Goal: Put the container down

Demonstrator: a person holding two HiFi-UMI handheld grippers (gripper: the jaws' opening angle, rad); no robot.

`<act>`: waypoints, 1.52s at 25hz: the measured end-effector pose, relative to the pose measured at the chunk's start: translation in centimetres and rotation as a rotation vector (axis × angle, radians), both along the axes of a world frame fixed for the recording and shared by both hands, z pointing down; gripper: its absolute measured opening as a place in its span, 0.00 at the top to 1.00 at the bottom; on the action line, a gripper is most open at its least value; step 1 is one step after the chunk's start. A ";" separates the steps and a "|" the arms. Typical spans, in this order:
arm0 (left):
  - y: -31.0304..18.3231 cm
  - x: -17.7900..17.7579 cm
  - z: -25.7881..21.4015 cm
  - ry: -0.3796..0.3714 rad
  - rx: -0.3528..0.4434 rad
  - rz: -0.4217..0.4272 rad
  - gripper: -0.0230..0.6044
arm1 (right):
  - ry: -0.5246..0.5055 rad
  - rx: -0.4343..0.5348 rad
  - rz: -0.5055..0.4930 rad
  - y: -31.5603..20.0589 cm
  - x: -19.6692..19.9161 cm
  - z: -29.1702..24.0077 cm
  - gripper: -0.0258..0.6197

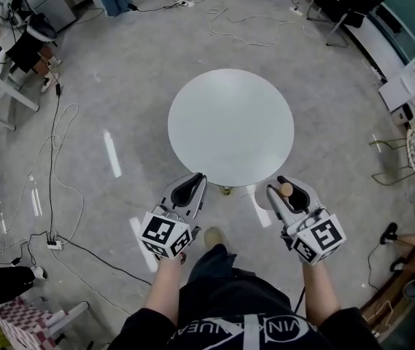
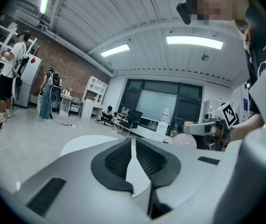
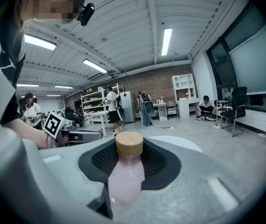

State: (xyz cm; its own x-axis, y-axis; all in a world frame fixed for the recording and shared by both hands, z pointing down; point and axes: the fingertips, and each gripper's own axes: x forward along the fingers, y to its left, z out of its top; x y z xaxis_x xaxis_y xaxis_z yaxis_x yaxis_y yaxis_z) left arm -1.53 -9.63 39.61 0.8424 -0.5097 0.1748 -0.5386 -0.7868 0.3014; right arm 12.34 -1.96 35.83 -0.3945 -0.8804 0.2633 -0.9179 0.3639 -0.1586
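Two grippers near a round white table

The table (image 1: 230, 126) stands on a grey floor (image 1: 119, 86); the left gripper (image 1: 198, 180) is at its near edge with jaws close together; the right gripper (image 1: 284, 185) holds a container (image 1: 286, 189) with a tan cap; wires (image 1: 52, 159) lie on the left; a shoe (image 1: 213, 237) shows below.

I see a pale pink container (image 3: 123, 176) topped by a tan, wood-coloured cap (image 3: 129, 143). The right gripper (image 1: 284, 187) and the left gripper (image 1: 197, 179) are both light grey, their jaws lined with black ribbed pads (image 2: 118, 158). Each carries a cube (image 1: 165, 233) patterned in black-and-white square markers. The round surface (image 1: 230, 126) is plain white. The floor (image 1: 119, 86) is mottled grey, crossed by a thin black cable (image 1: 52, 159). The person's shirt (image 1: 222, 319) is black with white lettering. The far wall (image 3: 156, 85) is reddish-brown brick.
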 end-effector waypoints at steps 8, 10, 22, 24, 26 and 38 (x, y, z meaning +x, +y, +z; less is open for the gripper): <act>-3.2 -0.2 0.6 0.000 -0.002 -0.005 0.91 | -0.003 0.004 0.008 -3.3 0.2 0.7 0.76; -3.1 -0.1 1.0 -0.003 -0.006 -0.007 0.91 | -0.004 -0.004 0.004 -3.8 0.3 1.2 0.76; -3.5 -0.9 3.0 0.012 -0.047 -0.056 0.91 | -0.011 -0.034 -0.064 -6.0 -0.7 3.3 0.76; -3.8 -1.0 3.2 0.014 -0.046 -0.064 0.91 | -0.013 -0.038 -0.075 -6.4 -0.8 3.6 0.76; -4.2 -1.0 3.5 0.011 -0.047 -0.072 0.91 | -0.014 -0.043 -0.084 -6.9 -0.9 4.0 0.76; -6.3 0.9 5.5 0.016 -0.074 -0.074 0.91 | -0.018 -0.085 -0.127 -10.1 0.4 7.3 0.76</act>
State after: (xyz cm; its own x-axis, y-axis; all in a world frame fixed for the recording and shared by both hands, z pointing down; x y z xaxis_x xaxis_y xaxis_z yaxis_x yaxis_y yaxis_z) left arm -0.61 -15.93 45.07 0.8059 -0.5570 0.2008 -0.5890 -0.7202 0.3665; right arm 12.75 -12.02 43.17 -0.5063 -0.7980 0.3269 -0.8622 0.4609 -0.2102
